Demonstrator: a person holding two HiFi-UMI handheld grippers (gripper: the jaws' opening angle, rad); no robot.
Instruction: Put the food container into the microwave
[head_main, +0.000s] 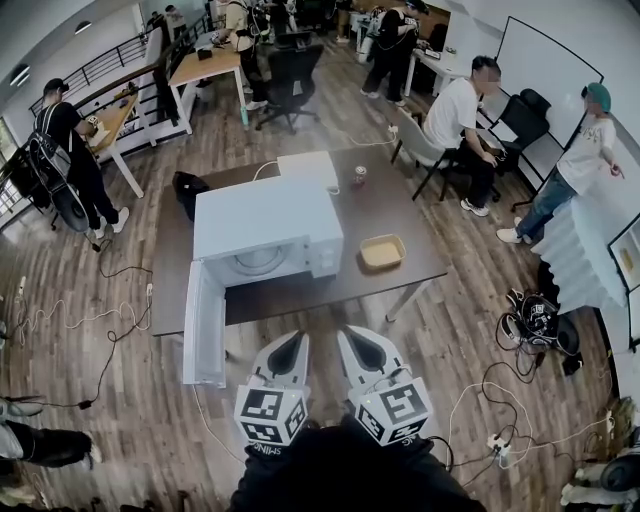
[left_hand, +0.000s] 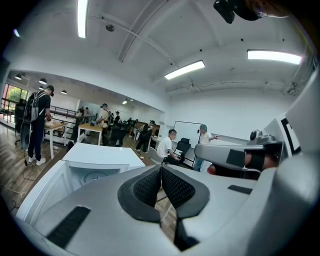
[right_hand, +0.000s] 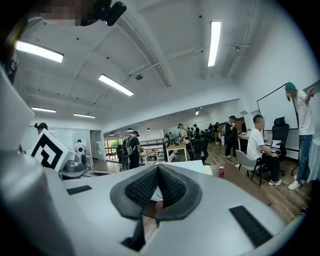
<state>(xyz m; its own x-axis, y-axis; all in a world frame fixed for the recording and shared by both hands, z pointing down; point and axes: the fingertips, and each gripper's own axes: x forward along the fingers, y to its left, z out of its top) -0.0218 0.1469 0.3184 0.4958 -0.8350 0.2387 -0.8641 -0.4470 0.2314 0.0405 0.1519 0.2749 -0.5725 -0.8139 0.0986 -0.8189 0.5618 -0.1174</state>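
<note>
Two grippers closed and empty, held side by side short of the table (head_main: 400, 215).
Left gripper (head_main: 288, 350) and right gripper (head_main: 366, 350): jaws pressed together on nothing. Food container (head_main: 382, 251) sits on the table, ahead of the right gripper; microwave (head_main: 266, 232), door (head_main: 204, 322) swung open, stands ahead of the left gripper.

Surface: dark brown table (head_main: 405, 215), ahead of both grippers | Microwave (head_main: 265, 232): white, straight ahead of left gripper (head_main: 287, 352), door (head_main: 205, 325) open past the near table edge | Food container (head_main: 382, 251): tan, shallow, ahead of right gripper (head_main: 365, 347), near microwave's right side | White box (head_main: 308, 168): just beyond microwave | Red can (head_main: 360, 175): beyond container, beside box.
</note>
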